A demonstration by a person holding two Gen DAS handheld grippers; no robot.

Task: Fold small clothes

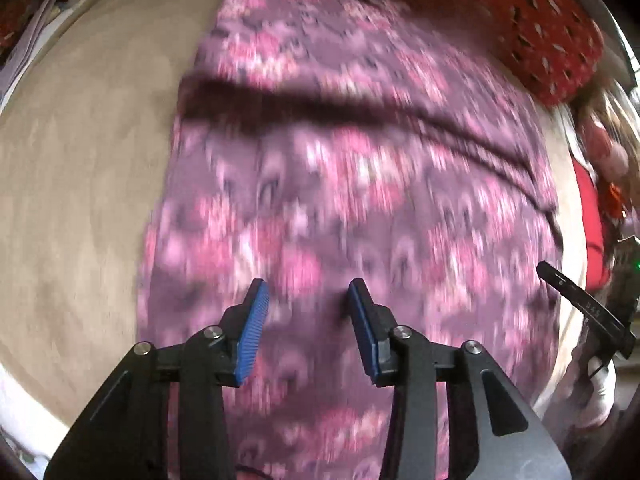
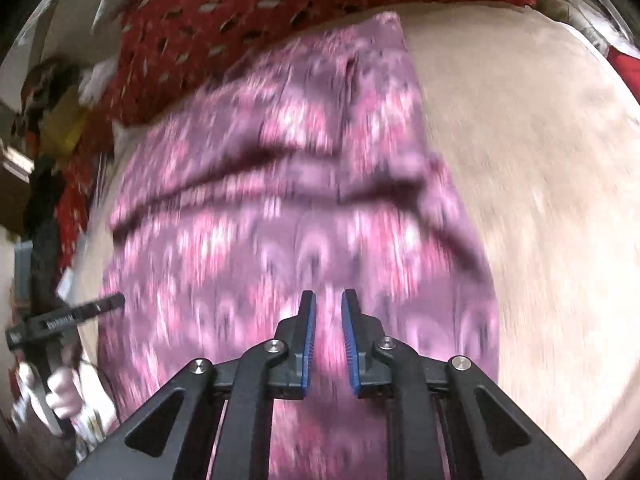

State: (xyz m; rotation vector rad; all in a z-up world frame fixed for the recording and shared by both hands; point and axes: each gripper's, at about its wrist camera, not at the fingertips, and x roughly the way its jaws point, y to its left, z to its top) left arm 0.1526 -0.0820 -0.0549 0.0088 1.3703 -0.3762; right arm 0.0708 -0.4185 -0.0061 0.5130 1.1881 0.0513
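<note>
Purple floral garment spread flat on a beige bed cover, one raised crease across its middle, red patterned pillow beyond the far edge. Left gripper above the near end, jaws wide, holding nothing. Right gripper alongside, jaws narrow with a gap, nothing visibly pinched. Heavy motion blur throughout. Likely risk: uneven grabs at the hem, skewing the fold or trapping that crease.
</note>
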